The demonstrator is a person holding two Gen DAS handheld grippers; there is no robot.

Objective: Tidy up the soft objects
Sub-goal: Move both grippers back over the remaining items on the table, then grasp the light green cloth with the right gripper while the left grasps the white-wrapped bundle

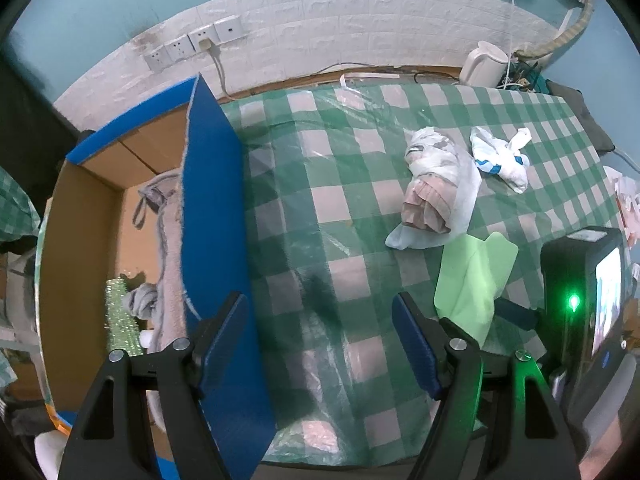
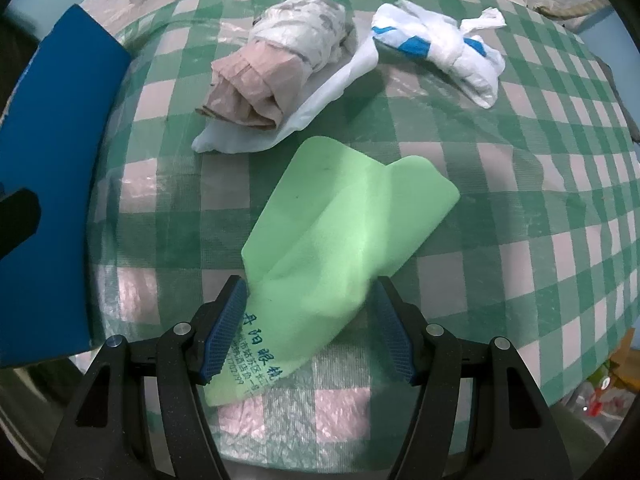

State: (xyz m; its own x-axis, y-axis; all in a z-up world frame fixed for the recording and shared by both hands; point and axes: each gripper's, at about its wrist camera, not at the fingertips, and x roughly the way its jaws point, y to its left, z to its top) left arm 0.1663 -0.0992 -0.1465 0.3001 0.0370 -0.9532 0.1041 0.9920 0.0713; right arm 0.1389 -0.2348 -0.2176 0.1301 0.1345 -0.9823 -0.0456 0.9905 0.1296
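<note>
Left wrist view: left claw (image 1: pixel 320 340) spread, nothing between the pads, hung over bare checked counter (image 1: pixel 320 184) just beside the blue flap (image 1: pixel 216 208) of the cardboard box (image 1: pixel 100 216). Box already held grey cloth and a sparkly green item, so likely the drop-off bin. Pink-and-white bundle (image 1: pixel 434 184) and knotted white-blue bag (image 1: pixel 500 156) lay further out, apart from each other.

Right wrist view: right claw (image 2: pixel 306 328) spread, straddled the near end of the green cloth (image 2: pixel 340 236); pads (image 2: pixel 224 328) beside it, no squeeze visible. Cloth lay flat with one fold ridge, printed corner nearest. Probably lined up for pinching that end.
</note>
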